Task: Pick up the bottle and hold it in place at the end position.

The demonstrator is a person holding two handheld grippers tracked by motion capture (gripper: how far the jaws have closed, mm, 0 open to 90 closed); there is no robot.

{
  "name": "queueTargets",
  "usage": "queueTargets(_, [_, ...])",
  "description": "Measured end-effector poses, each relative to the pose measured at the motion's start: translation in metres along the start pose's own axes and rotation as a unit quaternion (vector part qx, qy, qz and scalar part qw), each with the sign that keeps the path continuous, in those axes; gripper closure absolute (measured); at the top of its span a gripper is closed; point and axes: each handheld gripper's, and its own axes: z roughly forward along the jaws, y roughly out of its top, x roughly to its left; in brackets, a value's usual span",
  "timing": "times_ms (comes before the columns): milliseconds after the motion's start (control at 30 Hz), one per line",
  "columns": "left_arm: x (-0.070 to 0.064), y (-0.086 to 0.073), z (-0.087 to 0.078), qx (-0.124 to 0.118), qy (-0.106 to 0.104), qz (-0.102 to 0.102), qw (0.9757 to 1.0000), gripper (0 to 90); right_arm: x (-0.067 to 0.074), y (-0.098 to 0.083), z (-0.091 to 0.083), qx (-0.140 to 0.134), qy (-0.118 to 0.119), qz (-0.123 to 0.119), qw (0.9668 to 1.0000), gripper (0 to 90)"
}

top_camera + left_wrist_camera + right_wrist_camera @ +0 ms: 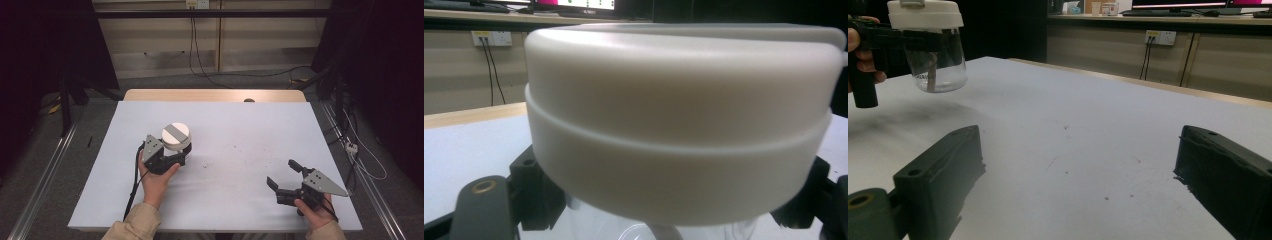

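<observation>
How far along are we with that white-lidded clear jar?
Done: the left gripper has grasped the clear jar just below its white lid and holds it clear of the table. In hand: carrying it. Left: the lid is on; the right gripper waits open and empty.

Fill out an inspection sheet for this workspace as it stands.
Surface: white table top, faint dark specks near the middle.
Job's things: clear jar with white lid, held off the table.
Clutter: nothing seen.
Grippers: left tool shut on the jar just below the lid; right tool open, nothing between its jaws, low over the table.
Cables: black cable trails from the left tool; more cables on the floor beyond.
Surroundings: wall sockets, dark curtains at the sides.
</observation>
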Motion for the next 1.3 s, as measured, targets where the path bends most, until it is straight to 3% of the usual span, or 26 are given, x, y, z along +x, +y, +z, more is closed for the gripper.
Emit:
queueTargets(700, [-0.015, 0.003, 0.034, 0.009, -0.016, 0.010, 0.9998, 18.5, -0.003, 0.001, 0.000, -0.006, -0.003, 0.011, 0.9999, 4.8])
queueTargets(933, [-0.020, 0.004, 0.045, 0.017, -0.020, 0.025, 0.9993, 18.5, -0.003, 0.002, -0.001, -0.008, -0.003, 0.015, 0.9998, 4.9])
queueTargets(1300, [-0.024, 0.002, 0.058, 0.025, -0.019, 0.019, 0.9993, 18.5, -0.002, 0.001, -0.002, -0.007, -0.005, 0.009, 0.9999, 5.0])
